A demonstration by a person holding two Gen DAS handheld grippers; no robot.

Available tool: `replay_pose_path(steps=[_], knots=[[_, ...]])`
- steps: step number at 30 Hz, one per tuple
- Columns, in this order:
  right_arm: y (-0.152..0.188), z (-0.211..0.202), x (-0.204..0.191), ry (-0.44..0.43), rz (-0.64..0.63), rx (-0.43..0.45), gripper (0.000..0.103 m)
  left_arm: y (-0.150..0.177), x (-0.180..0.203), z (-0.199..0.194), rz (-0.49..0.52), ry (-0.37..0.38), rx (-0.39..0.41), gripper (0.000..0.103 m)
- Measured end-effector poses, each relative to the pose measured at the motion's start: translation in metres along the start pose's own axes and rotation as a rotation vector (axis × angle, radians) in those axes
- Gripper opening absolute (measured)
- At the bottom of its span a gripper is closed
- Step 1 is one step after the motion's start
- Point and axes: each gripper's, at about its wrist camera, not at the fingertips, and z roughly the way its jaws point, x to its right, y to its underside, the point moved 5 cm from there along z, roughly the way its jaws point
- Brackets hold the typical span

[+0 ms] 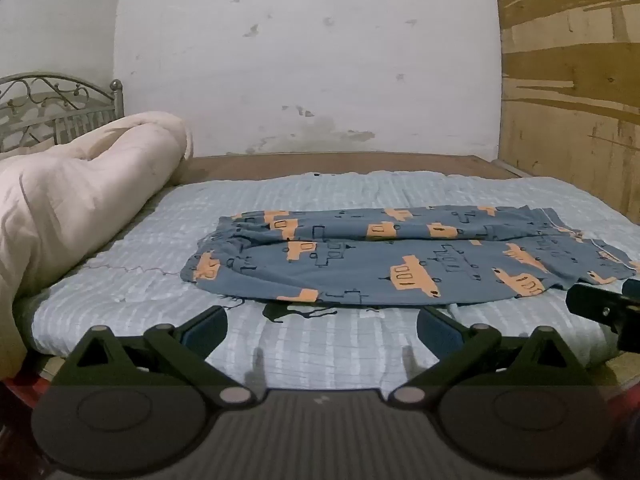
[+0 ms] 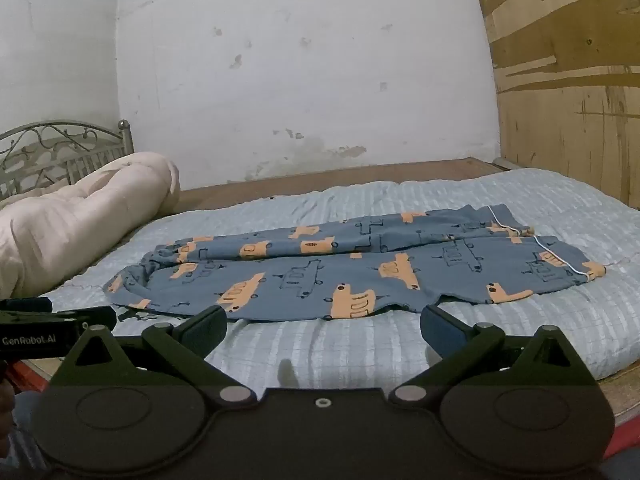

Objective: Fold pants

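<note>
Blue pants [image 1: 400,258] printed with orange vehicles lie flat on the bed, folded lengthwise, waistband to the left, leg cuffs with white piping to the right. They also show in the right wrist view [image 2: 352,268]. My left gripper [image 1: 322,330] is open and empty, hovering just short of the pants' near edge. My right gripper [image 2: 322,330] is open and empty, also just short of the near edge, further right. The right gripper's tip shows at the right of the left wrist view [image 1: 600,308]; the left gripper's body shows at the left of the right wrist view [image 2: 52,320].
The pants rest on a light blue striped quilt [image 1: 160,240] over the bed. A rolled cream duvet [image 1: 80,196] lies at the left by a metal headboard [image 1: 60,104]. A white wall is behind; a plywood panel [image 1: 572,100] stands at the right.
</note>
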Motion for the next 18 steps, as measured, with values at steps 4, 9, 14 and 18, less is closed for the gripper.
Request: replay_pose_path(steps=[4,9,14,18], knots=[[-0.0001,-0.0004,0.0005,-0.002,0.006,-0.002,0.102,-0.0002,-0.0006,0.0004,0.000,-0.003,0.003,0.102],[-0.0003,-0.0009,0.0012,-0.004,0.010,-0.004,0.102,0.0007,0.0046,-0.0017,0.002,0.000,0.002,0.102],[-0.0002,-0.0011,0.0014,-0.004,0.012,-0.004,0.102,-0.0010,0.0071,-0.0029,0.005,0.000,0.002,0.102],[0.0000,-0.0013,0.0015,-0.004,0.013,-0.005,0.102,-0.0014,0.0069,-0.0046,0.005,0.001,0.003,0.102]])
